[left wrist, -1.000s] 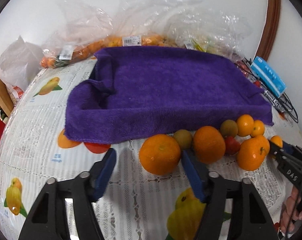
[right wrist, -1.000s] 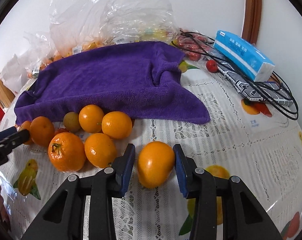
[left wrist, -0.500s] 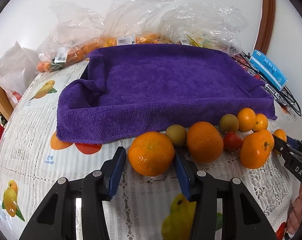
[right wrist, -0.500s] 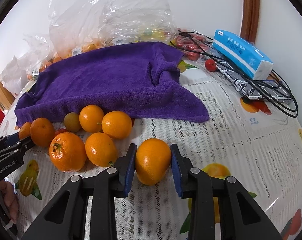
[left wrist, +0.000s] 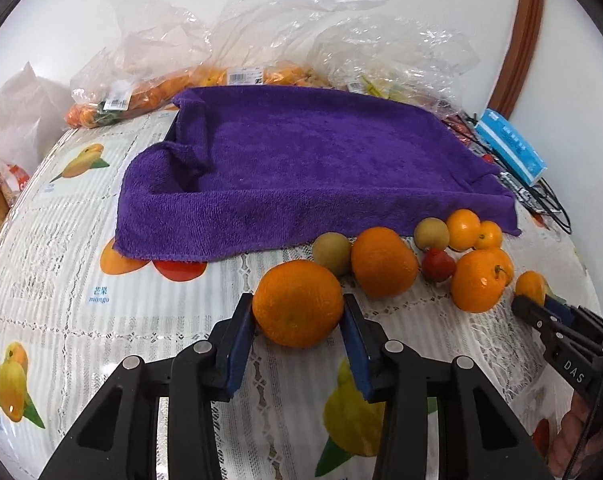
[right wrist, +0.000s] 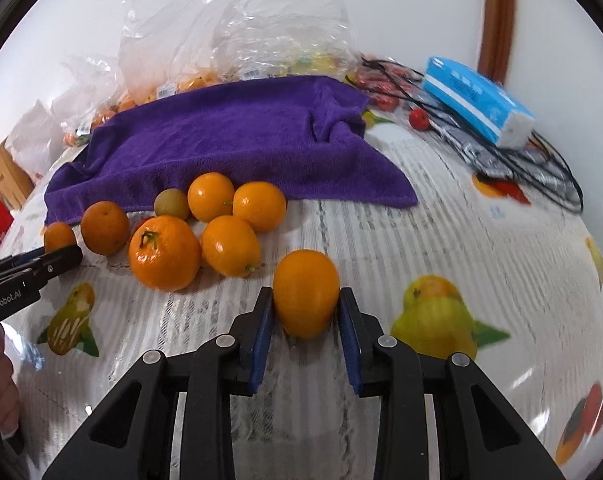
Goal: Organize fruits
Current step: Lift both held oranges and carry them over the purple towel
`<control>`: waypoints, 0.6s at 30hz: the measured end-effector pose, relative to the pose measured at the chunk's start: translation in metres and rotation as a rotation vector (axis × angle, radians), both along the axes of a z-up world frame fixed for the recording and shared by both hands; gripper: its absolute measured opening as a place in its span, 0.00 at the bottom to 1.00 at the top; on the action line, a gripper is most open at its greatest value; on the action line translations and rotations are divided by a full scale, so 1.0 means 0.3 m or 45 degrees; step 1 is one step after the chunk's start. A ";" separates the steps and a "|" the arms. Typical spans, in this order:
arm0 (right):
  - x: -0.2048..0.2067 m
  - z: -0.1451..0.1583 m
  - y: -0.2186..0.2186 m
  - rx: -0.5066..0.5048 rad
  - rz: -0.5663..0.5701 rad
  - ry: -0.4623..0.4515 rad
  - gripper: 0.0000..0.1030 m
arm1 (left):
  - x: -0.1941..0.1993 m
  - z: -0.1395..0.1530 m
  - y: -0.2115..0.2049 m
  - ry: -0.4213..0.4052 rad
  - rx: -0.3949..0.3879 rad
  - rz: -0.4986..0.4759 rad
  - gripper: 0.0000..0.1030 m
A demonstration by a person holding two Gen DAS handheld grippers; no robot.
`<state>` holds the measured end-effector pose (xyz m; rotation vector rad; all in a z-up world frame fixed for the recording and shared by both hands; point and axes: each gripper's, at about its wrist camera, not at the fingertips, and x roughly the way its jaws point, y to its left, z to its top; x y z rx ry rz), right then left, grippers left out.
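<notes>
Tongs on both hands pinch fruit at the near edge of a purple towel (left wrist: 313,168) spread on a surface (left wrist: 61,320) covered in a fruit-printed lace cloth. The left tongs (left wrist: 299,322) are closing on a large orange (left wrist: 297,304), whose sides already meet both blue pads (left wrist: 241,336). The right tongs (right wrist: 306,312) are pressed tight on a smaller, smooth orange fruit (right wrist: 305,298), set a little apart from the rest of the pile.

Between the two grips, a loose cluster lies along the towel's front hem: a second large orange (left wrist: 383,262), two greenish-brown round fruits (left wrist: 332,253), a small red fruit (left wrist: 438,265), a stemmed mandarin (right wrist: 164,253) and several small oranges (right wrist: 258,207). The cluster sits just beside the towel, with some pieces touching each other.

Behind the towel, clear plastic bags (left wrist: 261,40) holding more orange and yellow produce rest against a white wall. A blue tissue pack (right wrist: 477,100) lies to the right on a tangle of black cables (right wrist: 541,168), near a few more small red fruits (right wrist: 418,119). The towel itself carries no fruit.
</notes>
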<state>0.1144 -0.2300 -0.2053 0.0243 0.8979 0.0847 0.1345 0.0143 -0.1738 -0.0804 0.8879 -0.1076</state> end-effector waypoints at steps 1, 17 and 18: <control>-0.008 0.002 -0.001 0.009 -0.005 0.006 0.31 | -0.003 0.005 0.003 -0.003 0.001 -0.007 0.39; -0.136 0.136 0.110 0.048 -0.133 -0.048 0.31 | -0.067 0.101 0.077 -0.027 -0.069 -0.182 0.39; -0.146 0.148 0.123 0.047 -0.139 -0.058 0.31 | -0.074 0.113 0.078 -0.034 -0.067 -0.194 0.39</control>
